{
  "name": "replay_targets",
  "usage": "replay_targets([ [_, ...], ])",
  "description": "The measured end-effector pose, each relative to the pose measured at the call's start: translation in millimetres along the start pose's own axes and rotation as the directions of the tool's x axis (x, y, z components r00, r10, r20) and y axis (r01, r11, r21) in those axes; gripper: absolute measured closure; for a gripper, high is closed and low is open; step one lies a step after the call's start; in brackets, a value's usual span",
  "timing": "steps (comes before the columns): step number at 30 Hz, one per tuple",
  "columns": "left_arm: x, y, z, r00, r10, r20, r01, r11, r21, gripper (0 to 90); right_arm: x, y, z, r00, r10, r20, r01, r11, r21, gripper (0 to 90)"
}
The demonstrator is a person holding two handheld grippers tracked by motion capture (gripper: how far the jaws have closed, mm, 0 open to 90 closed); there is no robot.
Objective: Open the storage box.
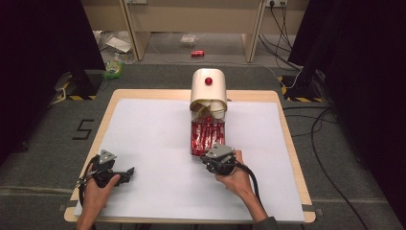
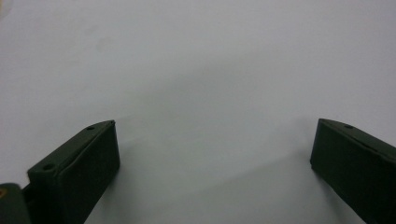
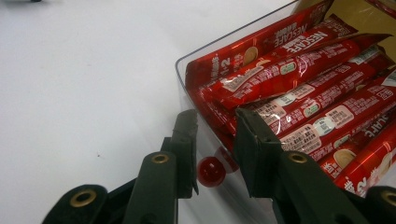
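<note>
A cream dispenser box (image 1: pixel 208 88) with a red button (image 1: pixel 208 81) on top stands at the table's far middle. Its clear drawer (image 1: pixel 207 136) is pulled out toward me, packed with red Nescafe sachets (image 3: pixel 299 79). My right gripper (image 1: pixel 210 155) is at the drawer's front wall (image 3: pixel 182 70). In the right gripper view that gripper (image 3: pixel 215 116) has its jaws narrowed around the drawer's small red knob (image 3: pixel 210 171), with the tips over the front rim. My left gripper (image 1: pixel 127 173) rests at the near left. It is open (image 2: pixel 217 126) with only white paper between its jaws.
A white sheet (image 1: pixel 153 143) covers the wooden table (image 1: pixel 287 139). Beyond the table, a red can (image 1: pixel 197 53) and litter lie on the floor between wooden shelf legs. Cables (image 1: pixel 316 129) trail at the right. Dark curtains flank both sides.
</note>
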State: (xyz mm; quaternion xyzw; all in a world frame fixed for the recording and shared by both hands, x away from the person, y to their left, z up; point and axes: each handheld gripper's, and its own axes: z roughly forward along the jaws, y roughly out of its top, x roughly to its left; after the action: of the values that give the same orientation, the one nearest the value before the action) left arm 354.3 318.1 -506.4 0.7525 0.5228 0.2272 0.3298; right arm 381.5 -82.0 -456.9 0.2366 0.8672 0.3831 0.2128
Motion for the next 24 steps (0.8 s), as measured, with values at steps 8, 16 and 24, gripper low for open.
replay_targets([
  [8,0.4,0.1,-0.1,1.0000,0.000,0.002,0.000,1.0000,0.003,0.6,2.4,-2.9,-3.0,0.9998,0.015,-0.011,-0.015,1.000,-0.015,68.5],
  [16,0.5,0.1,0.0,1.0000,-0.002,0.003,0.002,1.0000,0.003,0.6,-0.6,-0.9,-7.6,0.9947,0.100,0.024,-0.098,0.993,-0.071,60.0],
  [24,0.4,0.1,0.0,1.0000,-0.001,0.002,0.001,1.0000,0.003,0.6,-2.8,8.5,-7.2,0.9800,0.185,0.074,-0.175,0.977,-0.123,53.4],
])
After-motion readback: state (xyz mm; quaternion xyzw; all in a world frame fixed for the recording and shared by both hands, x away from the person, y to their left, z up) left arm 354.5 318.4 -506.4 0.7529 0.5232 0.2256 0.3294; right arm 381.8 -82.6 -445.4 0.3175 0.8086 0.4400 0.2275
